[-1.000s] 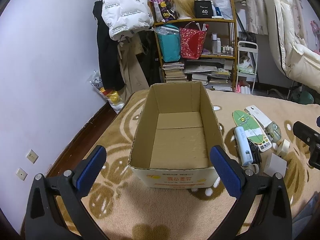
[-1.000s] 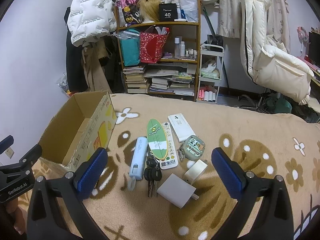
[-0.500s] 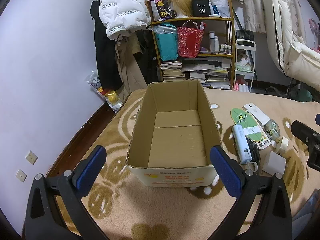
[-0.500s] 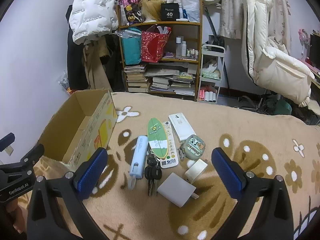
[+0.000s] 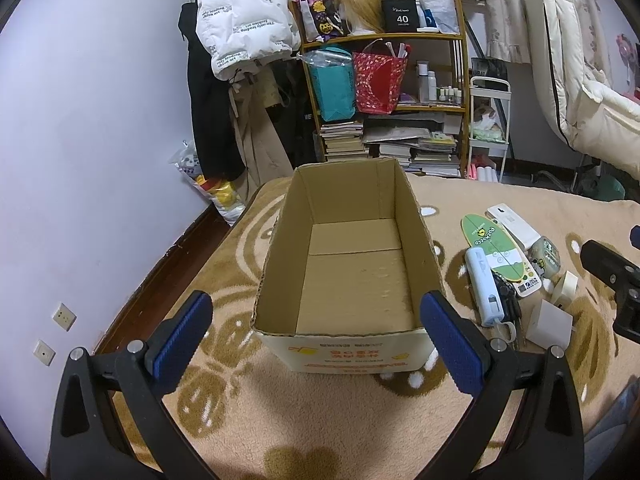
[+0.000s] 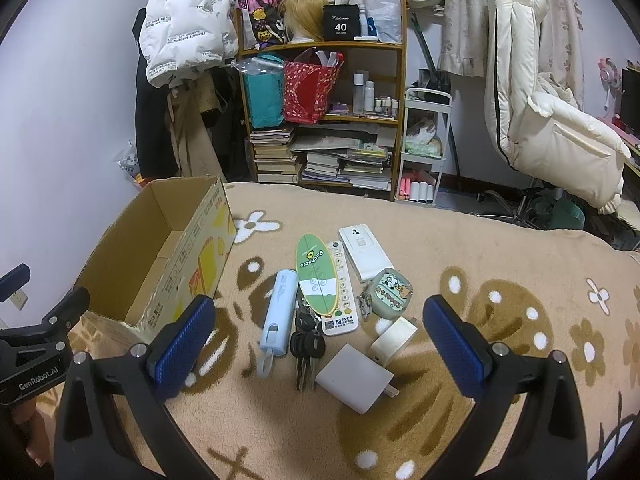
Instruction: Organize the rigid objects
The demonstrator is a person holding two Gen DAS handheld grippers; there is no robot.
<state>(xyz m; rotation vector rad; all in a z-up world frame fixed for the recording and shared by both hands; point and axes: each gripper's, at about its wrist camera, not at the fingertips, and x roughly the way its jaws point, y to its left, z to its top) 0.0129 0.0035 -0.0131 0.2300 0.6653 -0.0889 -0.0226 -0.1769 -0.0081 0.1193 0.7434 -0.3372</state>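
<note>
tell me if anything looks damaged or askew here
Only the cardboard box: its top rim is ragged where the flaps were torn off. It stands upright and empty. The small items, such as the keys, lie loosely clustered beside it, nothing spilled.

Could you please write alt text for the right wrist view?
The open right claw hovers over small items on a beige flowered blanket: a blue power bank, keys, a white charger. An empty cardboard box sits left.
</note>
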